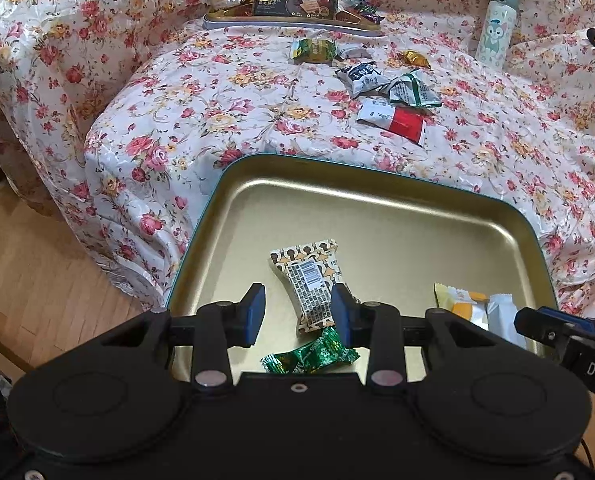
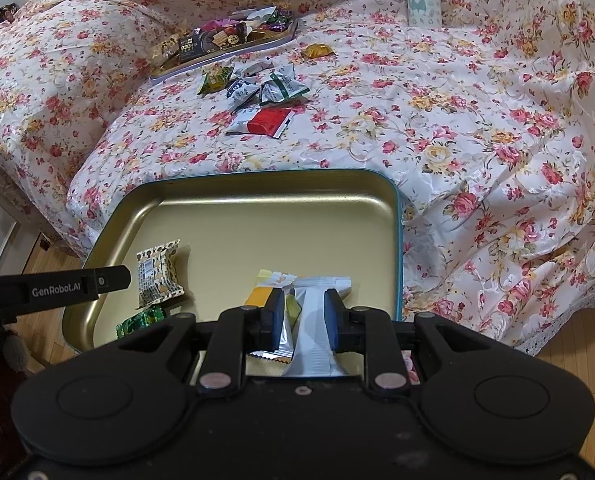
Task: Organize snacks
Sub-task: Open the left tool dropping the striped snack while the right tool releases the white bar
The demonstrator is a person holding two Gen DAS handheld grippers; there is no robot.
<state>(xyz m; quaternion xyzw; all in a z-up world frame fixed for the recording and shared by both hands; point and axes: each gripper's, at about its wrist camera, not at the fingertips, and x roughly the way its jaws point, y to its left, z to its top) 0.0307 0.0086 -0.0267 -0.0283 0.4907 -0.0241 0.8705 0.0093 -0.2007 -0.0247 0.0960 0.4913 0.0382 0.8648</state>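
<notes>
Sitting in the gold tin tray (image 2: 185, 216) at 6 o'clock – a white-grey snack packet (image 2: 311, 328), right gripper (image 2: 304, 322) clenched on it. Left gripper (image 1: 297, 312) released, "GenRobot.AI" on its side.

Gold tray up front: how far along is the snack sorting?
Done: three packets lie in the gold tray: a patterned one, a green candy and a yellow one. In hand: the right tongs are shut on a white packet over the tray; the left tongs are open. Left: loose wrappers, including a red-and-white packet, lie on the floral cloth.
</notes>
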